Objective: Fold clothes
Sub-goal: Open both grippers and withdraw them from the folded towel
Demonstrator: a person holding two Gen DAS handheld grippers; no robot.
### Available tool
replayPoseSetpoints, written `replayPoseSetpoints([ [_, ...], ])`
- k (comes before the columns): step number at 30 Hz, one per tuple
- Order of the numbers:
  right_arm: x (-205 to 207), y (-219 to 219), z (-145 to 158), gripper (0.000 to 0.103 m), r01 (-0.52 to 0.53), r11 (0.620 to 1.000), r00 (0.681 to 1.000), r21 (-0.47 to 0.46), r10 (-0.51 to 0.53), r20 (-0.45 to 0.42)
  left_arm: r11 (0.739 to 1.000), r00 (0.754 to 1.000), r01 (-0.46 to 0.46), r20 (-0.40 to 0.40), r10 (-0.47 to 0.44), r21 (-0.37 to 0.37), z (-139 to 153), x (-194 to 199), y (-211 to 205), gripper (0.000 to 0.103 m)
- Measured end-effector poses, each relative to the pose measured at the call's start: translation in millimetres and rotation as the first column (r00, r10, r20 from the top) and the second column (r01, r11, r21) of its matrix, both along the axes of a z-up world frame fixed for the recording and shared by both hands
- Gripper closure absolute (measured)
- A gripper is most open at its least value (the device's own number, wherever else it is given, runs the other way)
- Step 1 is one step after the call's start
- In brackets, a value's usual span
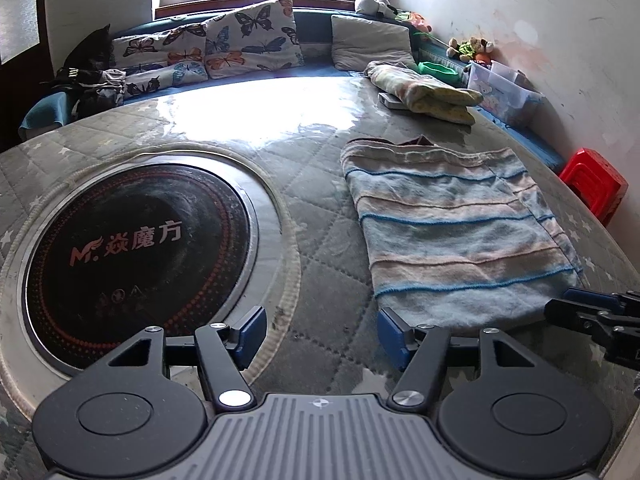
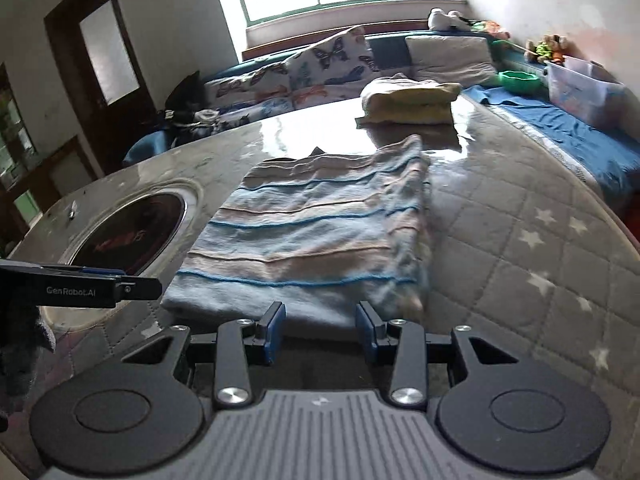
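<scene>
Quilted, star-printed cover (image 1: 320, 272) spreads over the round table, glossy with window glare toward the upper middle of both views. Open cover lies at the right of the right wrist view, running to the table's curved edge; beyond it sits a blue-draped bench (image 2: 560, 128). At centre lies the folded striped garment (image 2: 316, 232), flat, its near edge just above the right gripper (image 2: 320, 334), whose blue pads stand apart with nothing between them. The left gripper (image 1: 320, 334) hangs over bare cover at lower centre, fingers wide apart and empty, the garment's near corner just beside its right pad. Only the left wrist view shows the whole inset round cooktop (image 1: 136, 248) at left and a red stool (image 1: 596, 184) at right. A folded yellowish cloth (image 1: 424, 90) lies farther up; butterfly cushions (image 1: 224, 46) line the back.
</scene>
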State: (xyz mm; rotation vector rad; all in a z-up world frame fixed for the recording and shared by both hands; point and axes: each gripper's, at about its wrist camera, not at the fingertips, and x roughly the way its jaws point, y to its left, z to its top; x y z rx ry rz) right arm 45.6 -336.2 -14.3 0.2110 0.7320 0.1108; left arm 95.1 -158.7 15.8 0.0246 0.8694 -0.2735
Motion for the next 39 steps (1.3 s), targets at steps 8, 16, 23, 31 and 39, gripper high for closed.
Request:
replayPoseSetpoints([
  [8, 1, -7, -8, 0.061, 0.055, 0.998, 0.998, -0.010, -0.055, 0.009, 1.000, 1.000, 0.029, 0.006, -0.029, 0.005, 2, -9, -5, 0.025],
  [16, -16, 3, 4, 0.029, 0.065, 0.997, 0.994, -0.033, -0.062, 0.085, 0.997, 0.997, 0.070, 0.026, -0.071, 0.015, 6, -22, -10, 0.009],
  [23, -28, 4, 6, 0.010, 0.080, 0.997, 0.991, 0.005, -0.080, 0.107, 0.994, 0.994, 0.107, 0.024, -0.107, 0.026, 2, -31, -18, 0.003],
  [31, -34, 8, 1, 0.000, 0.108, 0.994, 0.990, -0.002, -0.107, 0.087, 0.992, 0.992, 0.125, 0.016, -0.125, 0.036, -1, -39, -19, 0.001],
  [39, -38, 11, -3, 0.000, 0.124, 0.992, 0.990, 0.007, -0.125, 0.063, 0.991, 0.992, 0.127, 0.007, -0.127, 0.047, -4, -45, -20, 0.000],
])
